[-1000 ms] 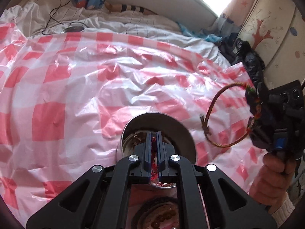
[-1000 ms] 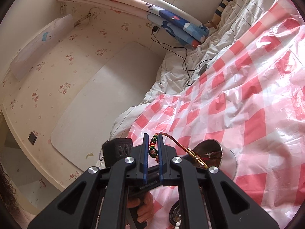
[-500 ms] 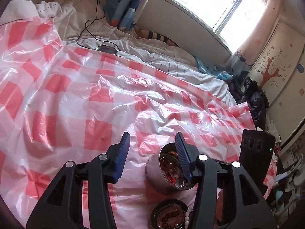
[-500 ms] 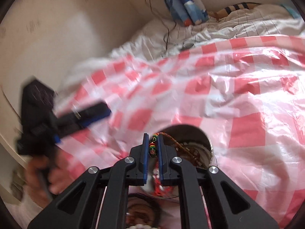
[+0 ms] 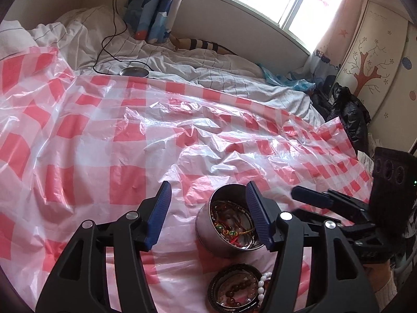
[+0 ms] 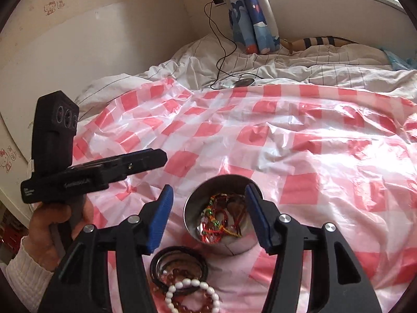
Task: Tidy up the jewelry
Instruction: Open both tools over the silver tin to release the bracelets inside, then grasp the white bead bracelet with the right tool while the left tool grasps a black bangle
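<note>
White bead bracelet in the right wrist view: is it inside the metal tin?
No, the white bead bracelet lies on the checked sheet, outside the metal tin.

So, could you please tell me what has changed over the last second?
Both grippers let go: the right gripper dropped its beaded bracelet into the steel tin, and the left gripper released its red cord there; both jaws are opening. The tin and nearby bracelets stayed put.

Black tongs (image 6: 208, 214) with blue ribbed pads, silver screws; cream knit sleeve (image 6: 23, 268).
</note>
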Demonstrator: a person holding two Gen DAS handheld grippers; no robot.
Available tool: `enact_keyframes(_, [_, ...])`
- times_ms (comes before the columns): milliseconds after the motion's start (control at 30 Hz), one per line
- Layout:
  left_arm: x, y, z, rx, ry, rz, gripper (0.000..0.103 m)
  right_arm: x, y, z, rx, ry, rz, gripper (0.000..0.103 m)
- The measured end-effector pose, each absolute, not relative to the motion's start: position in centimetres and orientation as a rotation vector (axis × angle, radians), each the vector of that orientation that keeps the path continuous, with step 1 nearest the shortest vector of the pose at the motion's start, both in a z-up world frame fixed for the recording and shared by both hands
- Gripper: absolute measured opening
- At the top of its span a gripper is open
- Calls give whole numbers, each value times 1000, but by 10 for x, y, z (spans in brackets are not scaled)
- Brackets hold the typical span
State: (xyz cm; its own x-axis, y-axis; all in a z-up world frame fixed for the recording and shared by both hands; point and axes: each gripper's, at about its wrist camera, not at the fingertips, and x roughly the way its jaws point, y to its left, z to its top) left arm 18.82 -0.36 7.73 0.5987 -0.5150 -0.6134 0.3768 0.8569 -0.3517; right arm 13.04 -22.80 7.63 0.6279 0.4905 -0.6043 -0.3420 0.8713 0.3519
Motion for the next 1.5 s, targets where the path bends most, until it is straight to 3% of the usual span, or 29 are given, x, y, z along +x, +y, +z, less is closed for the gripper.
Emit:
enact_keyframes(233, [158, -8, 82, -22, 768, -582, 56, 70, -231, 26, 68, 931, 416, 53])
enact_keyframes(767, [138, -28, 14, 53, 1004, -694, 56, 70, -204, 13, -33, 930, 453, 44])
enact_keyframes(933, [136, -39, 0, 87, 1044, -691, 56, 71, -198, 12, -45, 929, 471, 34])
enact_keyframes(1433, [136, -45, -5, 101, 1064, -704, 56, 71, -192, 10, -70, 951, 540, 34])
enact_keyframes(1500, [134, -47, -5, 123, 1055, -701, 45, 73, -191, 9, -68, 951, 534, 30])
